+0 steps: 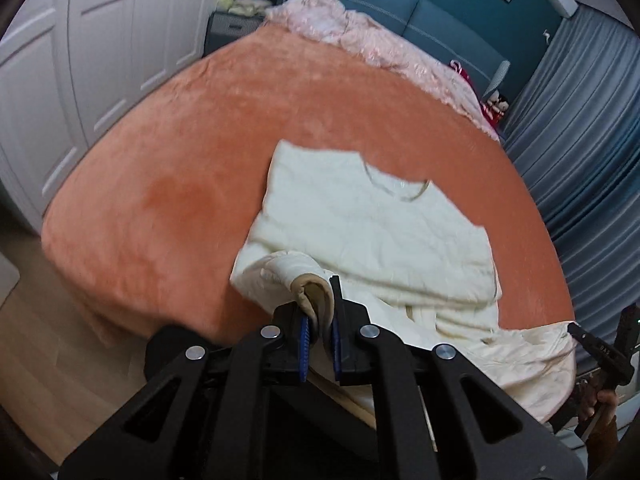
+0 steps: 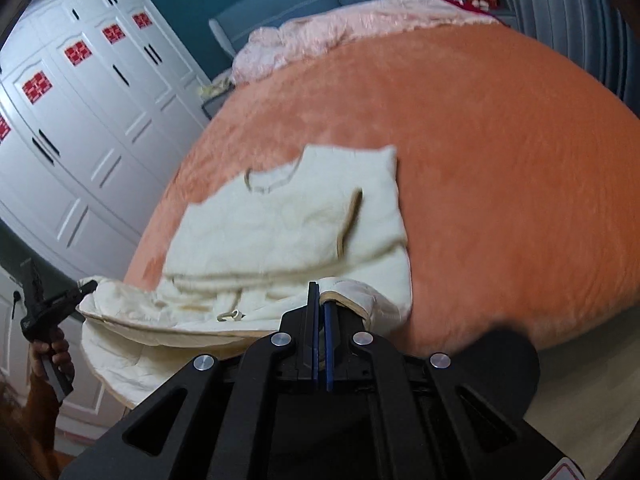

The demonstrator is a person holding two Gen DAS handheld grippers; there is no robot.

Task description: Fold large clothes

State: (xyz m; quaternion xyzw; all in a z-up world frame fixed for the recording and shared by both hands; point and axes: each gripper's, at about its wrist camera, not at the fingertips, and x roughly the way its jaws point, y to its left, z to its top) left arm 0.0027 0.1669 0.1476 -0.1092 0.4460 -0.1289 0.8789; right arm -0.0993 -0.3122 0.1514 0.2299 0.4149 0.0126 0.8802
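A cream quilted garment is lying on the orange bed cover, with its neckline toward the head of the bed and its lower part reaching the foot edge of the bed, nearest the cameras. Its upper part is lying flat and partly folded, a tan-trimmed edge running across it.

The left gripper is clamping its fingers tight on a bunched, tan-lined fold of the garment's hem at the foot edge. The right gripper is pinching its fingers closed on the tan-trimmed hem further along the same edge. Between the two grips the hem is hanging slack and drooping over the foot edge of the bed.

In the right wrist view a hand is holding the left gripper at the far left; in the left wrist view the other hand is holding the right gripper at the far right.

A pink blanket is lying crumpled along the head edge of the bed, before the blue headboard. White wardrobe doors are standing beside the bed, and grey curtains are hanging on the opposite side.
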